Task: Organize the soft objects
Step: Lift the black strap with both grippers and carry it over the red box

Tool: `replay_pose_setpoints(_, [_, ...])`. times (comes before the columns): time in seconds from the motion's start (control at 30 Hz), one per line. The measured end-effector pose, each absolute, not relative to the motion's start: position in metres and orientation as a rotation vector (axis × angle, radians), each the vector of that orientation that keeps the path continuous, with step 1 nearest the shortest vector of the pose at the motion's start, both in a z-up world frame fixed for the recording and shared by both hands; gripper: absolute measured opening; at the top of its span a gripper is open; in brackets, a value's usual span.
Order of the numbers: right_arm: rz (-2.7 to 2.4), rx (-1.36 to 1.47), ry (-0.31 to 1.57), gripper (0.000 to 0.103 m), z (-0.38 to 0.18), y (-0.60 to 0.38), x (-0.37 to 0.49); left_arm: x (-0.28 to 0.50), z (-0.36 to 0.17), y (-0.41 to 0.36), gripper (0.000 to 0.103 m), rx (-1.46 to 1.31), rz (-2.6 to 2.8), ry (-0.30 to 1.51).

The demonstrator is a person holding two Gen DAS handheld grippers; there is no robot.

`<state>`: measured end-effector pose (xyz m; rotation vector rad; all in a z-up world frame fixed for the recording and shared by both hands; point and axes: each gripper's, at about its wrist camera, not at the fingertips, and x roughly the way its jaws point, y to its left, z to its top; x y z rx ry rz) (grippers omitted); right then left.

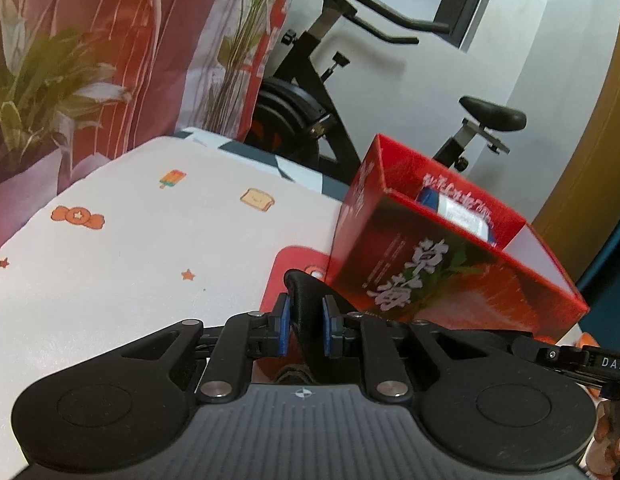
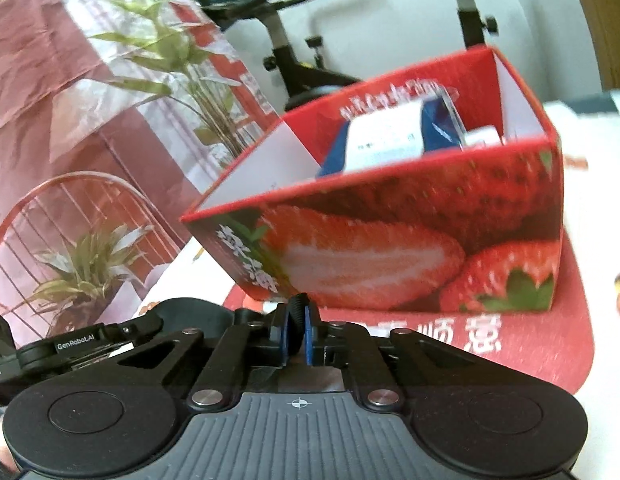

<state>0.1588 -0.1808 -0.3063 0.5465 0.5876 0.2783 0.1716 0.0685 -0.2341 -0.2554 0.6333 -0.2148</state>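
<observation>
My left gripper (image 1: 306, 308) is shut on a black soft piece (image 1: 300, 288) that curls up between its blue pads. In the right wrist view my right gripper (image 2: 297, 320) is shut on a black ribbed piece (image 2: 298, 305); I cannot tell if it is the same item. Just ahead of both grippers an open red strawberry box (image 1: 450, 280) (image 2: 390, 240) stands on a red mat (image 1: 294, 268) (image 2: 510, 352). A blue and white packet (image 1: 458, 210) (image 2: 390, 140) lies inside the box. The two grippers are side by side, each showing at the edge of the other's view.
The mat lies on a white sheet (image 1: 130, 260) printed with sweets and stars. A red bag with a plant print (image 1: 90, 60) (image 2: 90, 120) stands at the left. A black exercise bike (image 1: 310, 80) is behind the box, by a white wall.
</observation>
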Motion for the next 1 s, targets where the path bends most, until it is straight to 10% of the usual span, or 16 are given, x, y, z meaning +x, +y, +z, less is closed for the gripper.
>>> replay_pose_setpoints(1.0, [0.209, 0.295, 0.316, 0.005, -0.204, -0.198, 0.154, 0.192, -0.146, 0.039, 0.017, -0.241, -0.360, 0.444])
